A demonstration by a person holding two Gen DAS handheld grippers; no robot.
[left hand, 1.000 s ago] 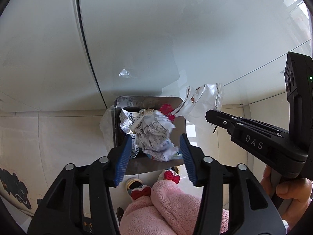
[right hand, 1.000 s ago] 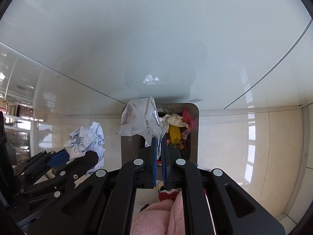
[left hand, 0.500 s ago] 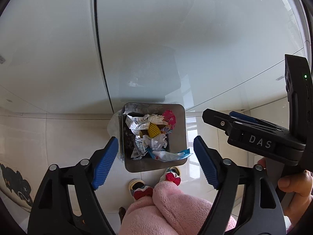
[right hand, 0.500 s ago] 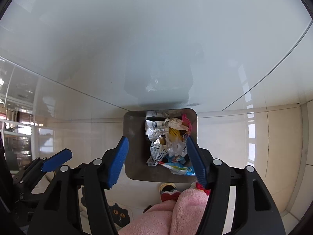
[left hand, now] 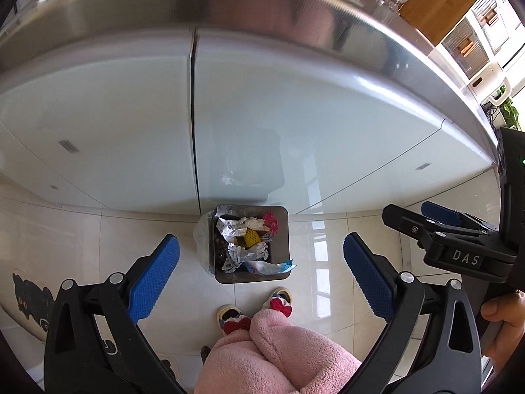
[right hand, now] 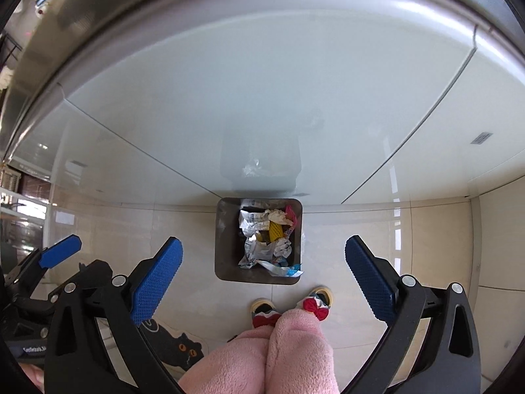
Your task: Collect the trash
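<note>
Both grippers' jaws just opened, empty, above the full bin [left hand: 252, 244].

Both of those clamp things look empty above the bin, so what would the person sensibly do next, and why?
Probably swing away to look for more trash. The left hand-held gripper and right hand-held gripper have just been opening and hold nothing, while the trash bin already holds the crumpled paper and wrappers. One blue wrapper hangs over the rim.
</note>
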